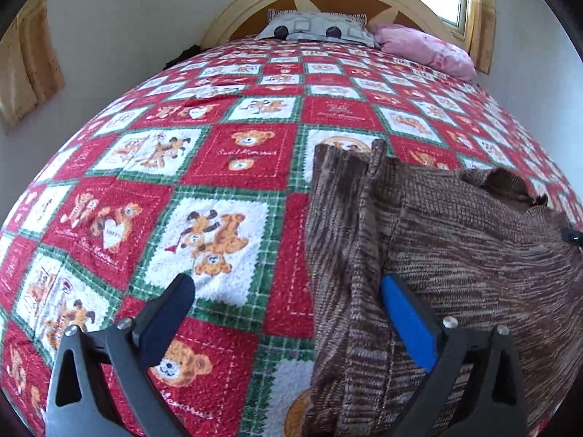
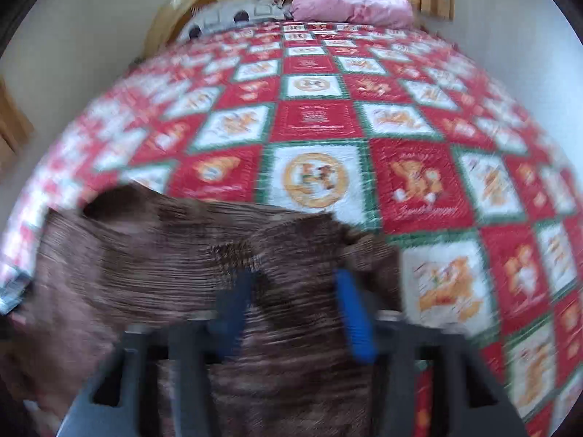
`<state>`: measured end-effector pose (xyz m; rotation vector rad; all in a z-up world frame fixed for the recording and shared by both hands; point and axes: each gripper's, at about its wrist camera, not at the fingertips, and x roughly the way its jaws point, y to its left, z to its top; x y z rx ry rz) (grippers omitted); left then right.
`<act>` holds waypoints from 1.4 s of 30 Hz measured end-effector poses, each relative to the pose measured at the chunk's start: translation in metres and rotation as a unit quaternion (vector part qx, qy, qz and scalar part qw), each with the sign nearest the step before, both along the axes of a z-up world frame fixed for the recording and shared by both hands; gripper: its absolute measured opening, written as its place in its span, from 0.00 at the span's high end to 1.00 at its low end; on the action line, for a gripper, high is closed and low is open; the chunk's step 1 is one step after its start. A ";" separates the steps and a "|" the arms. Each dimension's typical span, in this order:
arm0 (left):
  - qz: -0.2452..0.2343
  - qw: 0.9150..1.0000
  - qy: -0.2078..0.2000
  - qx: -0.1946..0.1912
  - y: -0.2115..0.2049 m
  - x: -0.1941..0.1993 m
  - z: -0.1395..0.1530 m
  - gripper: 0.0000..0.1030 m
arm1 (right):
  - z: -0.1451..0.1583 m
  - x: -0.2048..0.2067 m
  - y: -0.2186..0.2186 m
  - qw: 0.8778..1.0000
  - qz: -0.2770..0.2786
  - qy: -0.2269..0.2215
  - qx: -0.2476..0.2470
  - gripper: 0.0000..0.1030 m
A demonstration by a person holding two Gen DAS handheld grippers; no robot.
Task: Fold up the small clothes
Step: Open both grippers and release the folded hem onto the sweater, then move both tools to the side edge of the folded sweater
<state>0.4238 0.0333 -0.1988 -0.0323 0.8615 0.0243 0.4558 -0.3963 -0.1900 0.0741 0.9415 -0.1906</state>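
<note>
Brown knit sweater (image 1: 437, 255) on teddy-bear quilt (image 1: 218, 167), left claw (image 1: 288, 309) spread wide, right claw (image 2: 295, 291) parted over the knit.

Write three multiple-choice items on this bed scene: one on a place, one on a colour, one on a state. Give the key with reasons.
1. Where does the brown knit garment lie?
A. on the quilt
B. on the pillows
C. on the floor

2. What colour is the plain pillow at the headboard?
A. green
B. pink
C. black

3. How is the left claw?
A. shut on the garment
B. shut on the pillow
C. open

Key: A, the garment spreads over the teddy-bear squares; B, it is pink beside the grey pillow; C, the fingers stand wide apart.
</note>
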 end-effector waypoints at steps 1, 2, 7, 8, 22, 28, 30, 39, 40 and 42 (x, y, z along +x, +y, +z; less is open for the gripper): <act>0.001 1.000 0.000 -0.006 0.001 -0.002 0.000 0.00 | -0.001 0.004 -0.004 1.000 -0.006 0.001 0.011 0.70; 0.002 1.000 0.001 -0.013 0.004 -0.002 -0.001 0.00 | 0.000 0.010 -0.011 1.000 -0.017 0.000 0.022 0.70; 0.013 0.999 -0.005 -0.042 0.013 -0.008 -0.001 0.00 | 0.022 0.001 0.015 1.000 -0.007 -0.030 -0.002 0.67; 0.013 0.999 -0.006 -0.048 0.015 -0.009 0.000 0.00 | 0.030 -0.004 0.030 0.999 0.016 -0.044 0.014 0.67; 0.017 0.999 0.002 -0.046 0.016 -0.005 -0.004 0.00 | -0.008 0.045 0.129 0.996 0.089 -0.008 0.015 0.67; 0.017 0.998 -0.004 -0.063 0.022 -0.007 -0.003 0.00 | 0.025 -0.015 0.131 0.992 0.107 -0.044 0.045 0.53; 0.017 0.998 -0.003 -0.063 0.022 -0.008 -0.003 0.00 | 0.023 -0.033 0.134 0.992 0.117 -0.042 0.036 0.50; 0.021 0.998 0.005 -0.065 0.026 -0.029 -0.003 0.00 | 0.004 -0.068 0.130 0.993 0.103 -0.037 0.038 0.48; 0.021 0.997 0.004 -0.069 0.027 -0.034 -0.003 0.00 | 0.006 -0.076 0.129 0.993 0.101 -0.044 0.037 0.48; 0.023 0.997 -0.002 -0.078 0.031 -0.047 -0.002 0.00 | 0.011 -0.092 0.128 0.993 0.099 -0.057 0.018 0.47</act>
